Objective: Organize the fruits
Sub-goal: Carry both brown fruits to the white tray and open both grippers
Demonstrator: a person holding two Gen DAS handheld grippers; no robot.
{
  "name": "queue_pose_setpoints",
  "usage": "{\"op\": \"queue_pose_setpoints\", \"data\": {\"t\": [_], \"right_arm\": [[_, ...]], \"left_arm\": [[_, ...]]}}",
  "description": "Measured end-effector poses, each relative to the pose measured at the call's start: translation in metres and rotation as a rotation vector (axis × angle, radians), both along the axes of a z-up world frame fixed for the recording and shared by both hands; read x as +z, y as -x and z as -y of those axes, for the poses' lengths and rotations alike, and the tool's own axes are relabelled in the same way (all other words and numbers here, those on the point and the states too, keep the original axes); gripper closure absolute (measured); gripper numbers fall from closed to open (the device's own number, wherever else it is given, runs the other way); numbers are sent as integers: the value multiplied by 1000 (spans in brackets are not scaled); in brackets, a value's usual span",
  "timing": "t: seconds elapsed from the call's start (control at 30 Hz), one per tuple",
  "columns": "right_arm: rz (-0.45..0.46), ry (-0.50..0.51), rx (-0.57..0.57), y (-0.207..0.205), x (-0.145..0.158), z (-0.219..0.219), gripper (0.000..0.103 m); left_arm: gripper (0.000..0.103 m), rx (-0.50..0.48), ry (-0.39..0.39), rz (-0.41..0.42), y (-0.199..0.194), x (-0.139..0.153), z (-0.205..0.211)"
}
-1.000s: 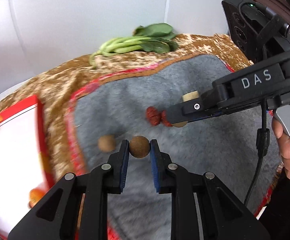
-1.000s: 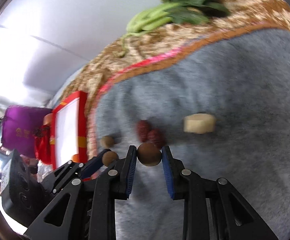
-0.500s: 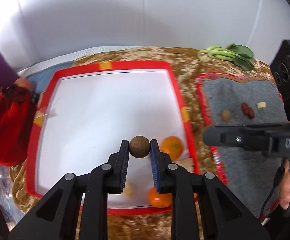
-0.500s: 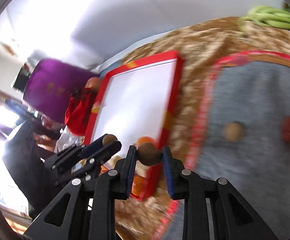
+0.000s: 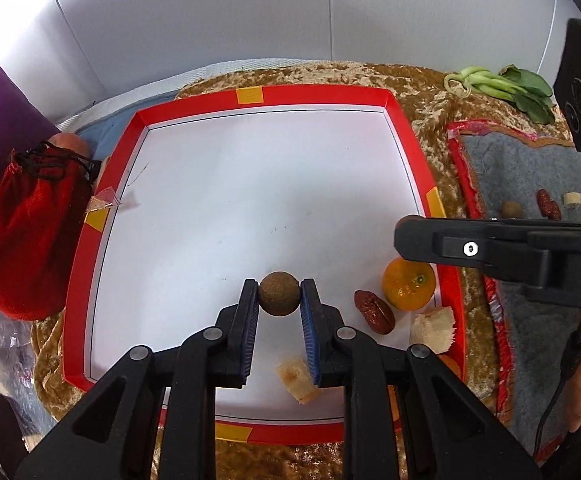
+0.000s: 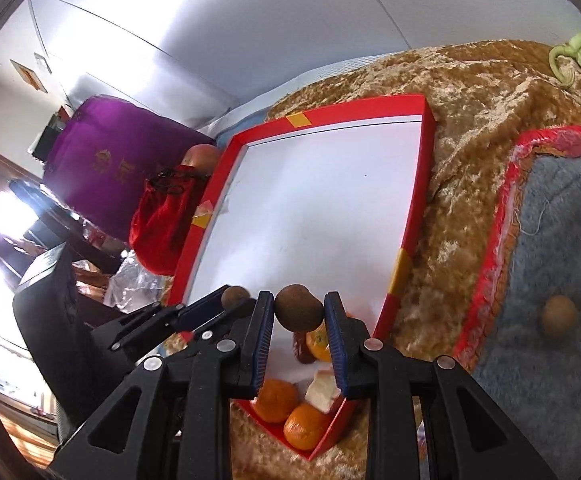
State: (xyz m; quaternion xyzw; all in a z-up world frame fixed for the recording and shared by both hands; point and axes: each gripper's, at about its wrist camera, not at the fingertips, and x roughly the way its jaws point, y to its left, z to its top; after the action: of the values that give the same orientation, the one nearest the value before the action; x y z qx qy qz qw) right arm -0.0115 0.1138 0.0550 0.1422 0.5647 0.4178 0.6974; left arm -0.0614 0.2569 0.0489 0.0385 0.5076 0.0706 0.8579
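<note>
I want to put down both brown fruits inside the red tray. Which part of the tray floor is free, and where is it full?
The tray floor is bare from the far wall to the left wall. The near right corner is crowded: orange, date, white pieces.

Held fruit, left: round brown longan [image 5: 279,294], rough skin, clamped between the pads of the left claw [image 5: 279,300], over the white floor of the red-rimmed tray [image 5: 322,94].
Held fruit, right: second brown longan [image 6: 299,307], gripped in the right claw [image 6: 299,314], above the tray's near corner.
Tray contents: orange [image 5: 408,285], dark red date [image 5: 373,312] just beside it, two pale cut pieces [image 5: 432,328].
Grey mat [image 5: 530,168]: one longan [image 5: 511,210], red dates [image 5: 548,204], one pale chunk [image 5: 571,199], lying apart.
</note>
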Motion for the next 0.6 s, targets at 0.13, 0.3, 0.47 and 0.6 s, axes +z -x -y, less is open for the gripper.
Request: {"op": "queue_pose_setpoints", "data": {"t": [0.13,0.3,0.47,0.6], "right_arm": [[18,36,3,-1,-10,-3,76],[59,45,14,2,-2,-5,73],[74,31,8,6,8,3,73],[104,30,-7,10,26,16,74]], "left_arm": [[84,4,-44,30,1,4,5],[84,9,-108,99,2,17,10],[84,41,-158,209,9,37,7],[84,70,-170,287,14,54,6]]}}
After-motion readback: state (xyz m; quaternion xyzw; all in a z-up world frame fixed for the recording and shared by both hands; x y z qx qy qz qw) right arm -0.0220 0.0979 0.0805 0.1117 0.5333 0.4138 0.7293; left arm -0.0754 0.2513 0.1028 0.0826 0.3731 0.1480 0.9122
